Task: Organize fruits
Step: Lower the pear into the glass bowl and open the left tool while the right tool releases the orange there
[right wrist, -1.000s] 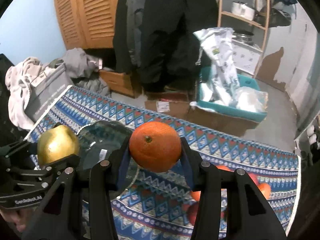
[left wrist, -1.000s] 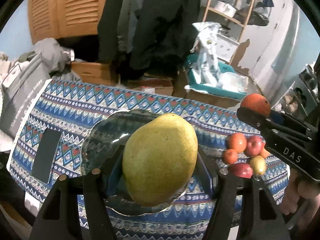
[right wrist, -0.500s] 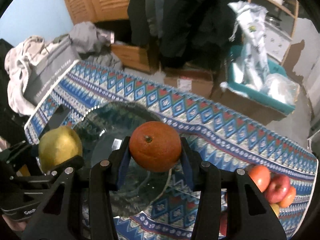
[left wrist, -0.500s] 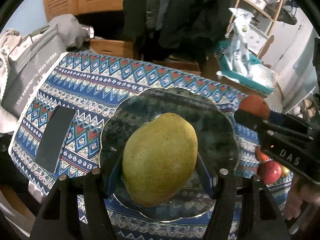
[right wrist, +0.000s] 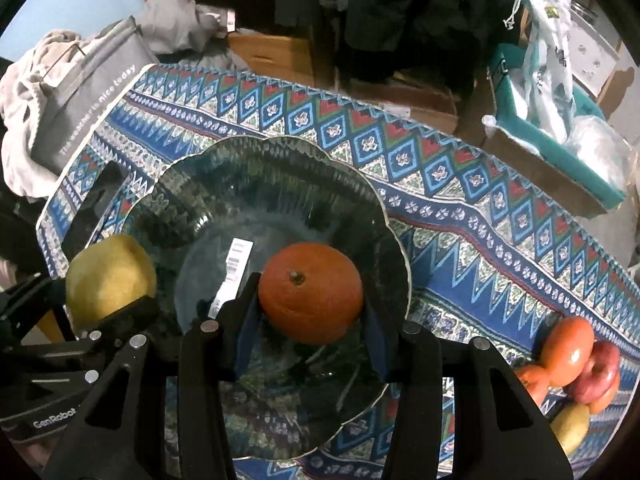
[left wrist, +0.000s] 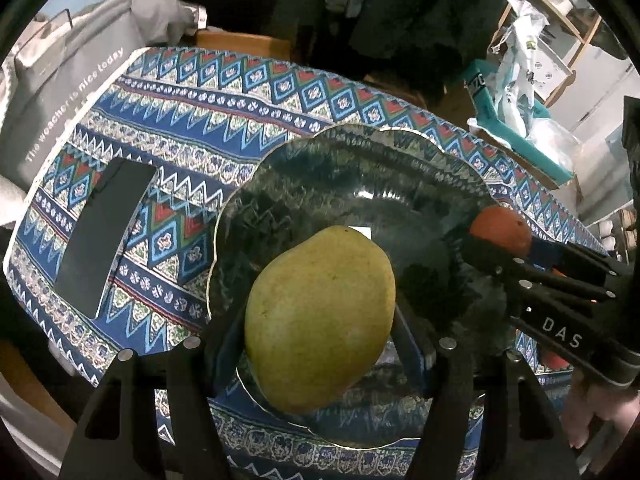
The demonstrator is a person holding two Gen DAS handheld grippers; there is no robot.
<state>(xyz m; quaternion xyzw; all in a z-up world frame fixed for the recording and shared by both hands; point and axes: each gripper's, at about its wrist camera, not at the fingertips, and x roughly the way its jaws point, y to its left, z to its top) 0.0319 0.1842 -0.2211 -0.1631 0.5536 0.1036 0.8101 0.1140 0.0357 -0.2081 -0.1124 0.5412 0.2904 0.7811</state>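
Observation:
My left gripper (left wrist: 316, 336) is shut on a large yellow-green mango (left wrist: 320, 316), held over the near part of a dark glass scalloped plate (left wrist: 360, 160). The right gripper (right wrist: 310, 306) is shut on an orange (right wrist: 311, 296) above the middle of the same plate (right wrist: 260, 176). In the left wrist view the orange (left wrist: 500, 228) and the right gripper (left wrist: 496, 248) come in from the right. In the right wrist view the mango (right wrist: 108, 276) and the left gripper (right wrist: 120, 308) show at the left. Whether either fruit touches the plate I cannot tell.
A patterned blue cloth (left wrist: 200, 112) covers the table. A black phone (left wrist: 104, 236) lies left of the plate. Several loose fruits (right wrist: 572, 364) sit at the right. A grey bag (right wrist: 88, 92), boxes and a teal bin (right wrist: 560, 136) stand beyond the table's far edge.
Both grippers have come down and tipped toward the plate with their fruits still held. The plate now fills the middle of both views.

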